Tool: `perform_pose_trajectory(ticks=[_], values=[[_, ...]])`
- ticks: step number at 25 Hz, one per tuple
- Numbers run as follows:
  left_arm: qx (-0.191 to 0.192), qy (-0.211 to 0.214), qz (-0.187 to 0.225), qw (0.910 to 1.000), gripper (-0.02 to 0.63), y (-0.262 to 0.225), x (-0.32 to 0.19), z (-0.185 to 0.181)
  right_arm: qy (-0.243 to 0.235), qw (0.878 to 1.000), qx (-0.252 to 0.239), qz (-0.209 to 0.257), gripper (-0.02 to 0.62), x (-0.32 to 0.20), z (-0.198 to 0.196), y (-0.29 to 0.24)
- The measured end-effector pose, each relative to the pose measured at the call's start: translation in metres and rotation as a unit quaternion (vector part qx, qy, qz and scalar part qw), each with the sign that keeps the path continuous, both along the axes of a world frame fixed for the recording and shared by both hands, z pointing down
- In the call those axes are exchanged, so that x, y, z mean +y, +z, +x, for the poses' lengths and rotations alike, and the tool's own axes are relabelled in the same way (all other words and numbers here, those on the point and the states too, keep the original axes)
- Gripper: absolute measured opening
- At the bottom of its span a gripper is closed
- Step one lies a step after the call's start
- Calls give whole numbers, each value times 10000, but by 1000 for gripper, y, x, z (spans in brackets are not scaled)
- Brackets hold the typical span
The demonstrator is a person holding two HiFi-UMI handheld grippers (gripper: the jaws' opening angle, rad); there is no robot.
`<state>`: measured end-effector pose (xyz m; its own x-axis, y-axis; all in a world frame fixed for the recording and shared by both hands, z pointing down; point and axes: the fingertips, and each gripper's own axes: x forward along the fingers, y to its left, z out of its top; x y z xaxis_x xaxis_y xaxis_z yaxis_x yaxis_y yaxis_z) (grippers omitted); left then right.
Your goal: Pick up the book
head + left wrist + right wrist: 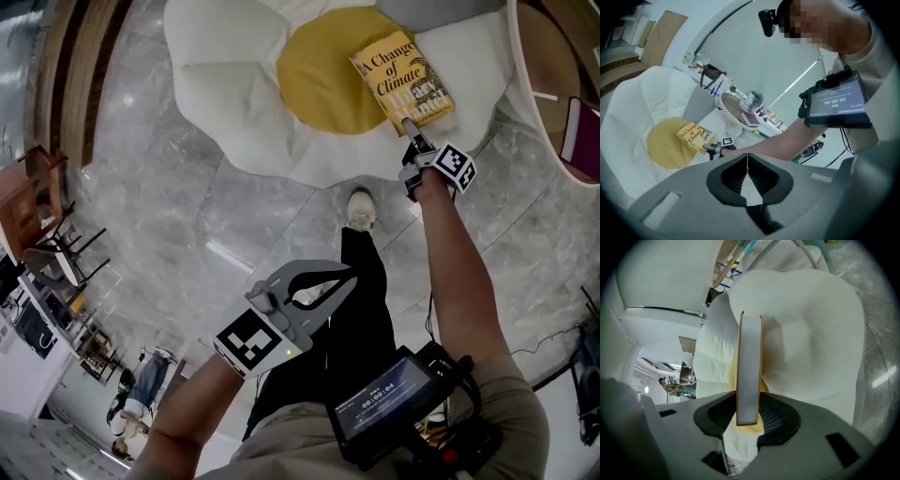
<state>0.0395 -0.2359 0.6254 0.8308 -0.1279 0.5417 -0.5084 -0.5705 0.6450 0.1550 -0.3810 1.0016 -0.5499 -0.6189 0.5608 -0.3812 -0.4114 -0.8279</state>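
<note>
A yellow book (403, 82) titled "A Change of Climate" lies over the yellow middle (323, 84) of a big white egg-shaped cushion (225, 84). My right gripper (410, 127) is shut on the book's near corner. In the right gripper view the book (749, 366) stands edge-on between the jaws, with a pad pressed on each cover. My left gripper (342, 277) hangs low near my body, shut and empty. Its view shows the book (696, 136) and the right gripper (710, 149) from afar.
A round white table (525, 66) at the right carries a maroon book (583, 141). My shoe (361, 208) stands on the marble floor just short of the cushion. Chairs (37, 206) are at the far left. A screen device (389, 403) hangs on my chest.
</note>
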Motion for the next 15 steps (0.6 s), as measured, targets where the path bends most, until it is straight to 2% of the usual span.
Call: perform_pose_trajectory(ticks=[6,11,15], values=[[92,-122,197,9997,8,-25,-13,-9,-221,9997,-19,89,152,-10,-3,-29],[145,-161,294,9993,8,-62,-24,-20,-406,9990,-95,173,152,-22,-18,-78],[202,-122,546,9982,8,-85,-17,-20,-624,9976,-97,278,152,-13,-21,-115]])
